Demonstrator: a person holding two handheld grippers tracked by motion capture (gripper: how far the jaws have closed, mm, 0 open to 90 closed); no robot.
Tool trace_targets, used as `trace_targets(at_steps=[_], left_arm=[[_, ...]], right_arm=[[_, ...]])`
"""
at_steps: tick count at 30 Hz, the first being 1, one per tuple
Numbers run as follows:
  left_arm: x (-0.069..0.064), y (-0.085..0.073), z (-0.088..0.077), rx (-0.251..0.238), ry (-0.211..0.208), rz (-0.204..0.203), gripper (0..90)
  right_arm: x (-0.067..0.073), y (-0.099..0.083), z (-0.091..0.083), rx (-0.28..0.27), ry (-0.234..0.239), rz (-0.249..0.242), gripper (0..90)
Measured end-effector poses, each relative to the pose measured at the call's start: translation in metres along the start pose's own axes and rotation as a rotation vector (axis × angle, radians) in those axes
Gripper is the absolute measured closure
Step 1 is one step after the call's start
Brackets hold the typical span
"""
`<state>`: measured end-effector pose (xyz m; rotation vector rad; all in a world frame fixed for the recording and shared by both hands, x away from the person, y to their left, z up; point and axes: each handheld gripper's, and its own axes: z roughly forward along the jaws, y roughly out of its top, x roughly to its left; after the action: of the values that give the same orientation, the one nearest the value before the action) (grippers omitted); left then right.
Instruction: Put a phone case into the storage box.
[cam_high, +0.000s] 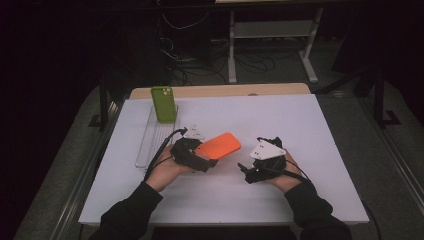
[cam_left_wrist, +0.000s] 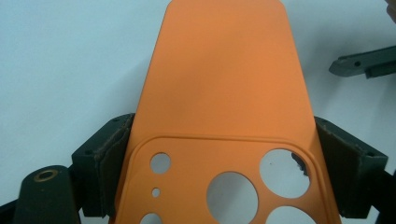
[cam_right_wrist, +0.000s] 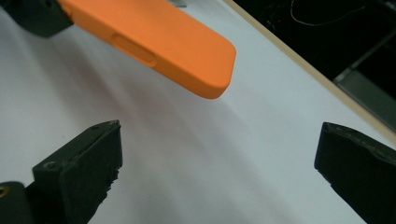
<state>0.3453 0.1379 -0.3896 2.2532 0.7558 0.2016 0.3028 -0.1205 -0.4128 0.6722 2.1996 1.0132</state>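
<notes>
High view shows your left tongs (cam_high: 212, 161) clamping the orange phone case (cam_high: 218, 145) above the bench (cam_high: 300, 125); keep it level as your released right tongs (cam_high: 243, 169) approach its free end.

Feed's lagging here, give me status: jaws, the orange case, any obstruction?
Left gripper shut on orange phone case, lifted off the table. Right gripper open, empty, close by the case. Nothing between them.

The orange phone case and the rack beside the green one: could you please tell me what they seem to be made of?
Orange phone case: probably silicone or soft plastic; matte, even, glare-free surface with cleanly moulded camera holes. Rack: likely clear acrylic or similar plastic; see-through with pale ribs, though too small to be sure.
</notes>
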Motion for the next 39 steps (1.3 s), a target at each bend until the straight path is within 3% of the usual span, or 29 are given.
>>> trace_targets(at_steps=[3, 5, 8, 10, 15, 16, 28, 32, 34, 35, 39], left_arm=[[0.0, 0.0, 0.0, 0.0, 0.0, 0.006, 14.5], [0.001, 0.0, 0.0, 0.0, -0.004, 0.017, 14.5], [0.001, 0.0, 0.001, 0.0, -0.007, 0.019, 14.5], [0.001, 0.0, 0.001, -0.003, -0.01, 0.02, 14.5], [-0.002, 0.0, 0.003, -0.021, -0.024, -0.001, 14.5], [-0.001, 0.0, 0.002, -0.008, -0.024, 0.017, 14.5], [-0.003, -0.001, 0.003, -0.008, -0.032, 0.021, 14.6], [-0.006, -0.002, 0.004, -0.017, -0.037, -0.007, 14.6], [-0.004, -0.002, 0.003, 0.006, -0.032, 0.023, 14.6], [-0.004, -0.002, 0.003, 0.007, -0.033, 0.025, 14.6], [-0.003, -0.001, 0.002, 0.014, -0.033, 0.043, 14.6]], right_arm=[[0.003, 0.001, 0.0, 0.002, -0.02, -0.039, 0.2], [0.005, 0.002, -0.001, -0.002, -0.039, -0.098, 0.2], [0.009, 0.003, -0.002, 0.0, -0.063, -0.147, 0.2], [0.01, 0.003, -0.002, 0.003, -0.082, -0.217, 0.2], [0.016, 0.004, -0.002, -0.001, -0.105, -0.303, 0.2], [0.017, 0.003, -0.002, 0.0, -0.109, -0.325, 0.2], [0.029, 0.004, 0.0, -0.003, -0.18, -0.492, 0.3], [0.031, 0.006, -0.001, -0.015, -0.204, -0.549, 0.3], [0.033, 0.005, -0.001, -0.015, -0.23, -0.576, 0.3], [0.032, 0.006, -0.001, -0.004, -0.234, -0.635, 0.3], [0.037, 0.004, 0.0, -0.009, -0.264, -0.665, 0.4]])
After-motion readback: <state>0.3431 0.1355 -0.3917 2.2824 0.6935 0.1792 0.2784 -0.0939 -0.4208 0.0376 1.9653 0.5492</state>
